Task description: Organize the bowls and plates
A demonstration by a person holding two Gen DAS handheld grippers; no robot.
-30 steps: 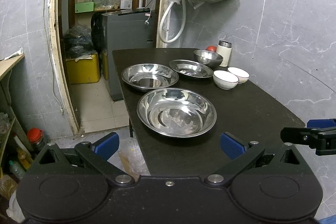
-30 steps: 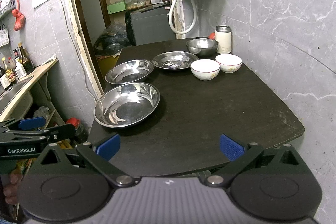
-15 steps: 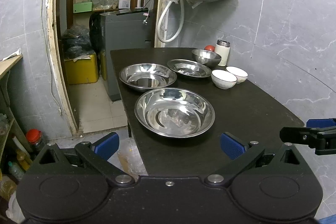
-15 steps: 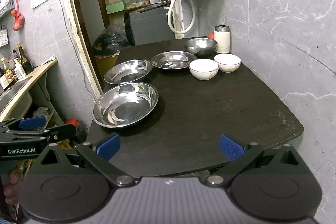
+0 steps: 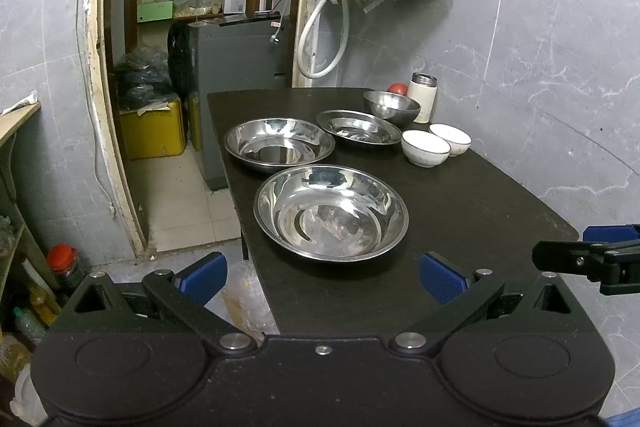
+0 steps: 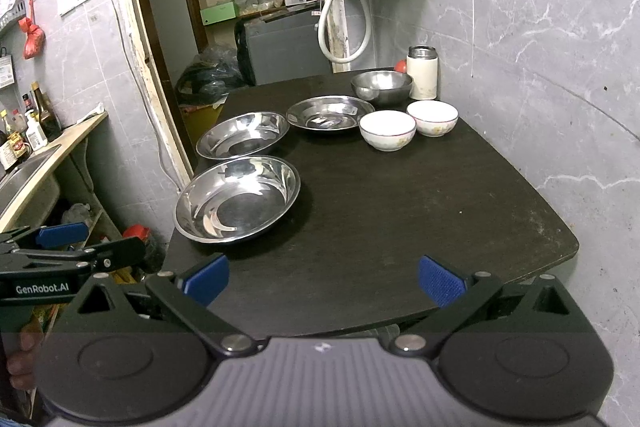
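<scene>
Three steel plates lie on the black table (image 5: pixel 472 203): the nearest (image 5: pixel 331 213) (image 6: pixel 237 198), a second behind it (image 5: pixel 279 143) (image 6: pixel 242 135), and a smaller third (image 5: pixel 358 128) (image 6: pixel 330 113). Behind them stands a steel bowl (image 5: pixel 391 105) (image 6: pixel 382 85), with two white bowls (image 5: pixel 425 147) (image 5: pixel 449 139) (image 6: pixel 387 129) (image 6: pixel 432 117) beside it. My left gripper (image 5: pixel 322 273) hangs open just short of the table's near edge, facing the nearest plate. My right gripper (image 6: pixel 324 279) is open over the near edge, empty. Each gripper shows at the side of the other's view.
A white flask (image 5: pixel 423 97) (image 6: pixel 422 77) and a red object stand at the back by the grey marble wall. A doorway (image 5: pixel 160 107) opens left of the table onto shelves, a grey appliance (image 5: pixel 236 59) and a yellow bin. A counter with bottles (image 6: pixel 36 135) is far left.
Both views have drifted slightly; the table and dishes sit a touch further left in frame. Nothing was gripped or moved, and both grippers stay open.
</scene>
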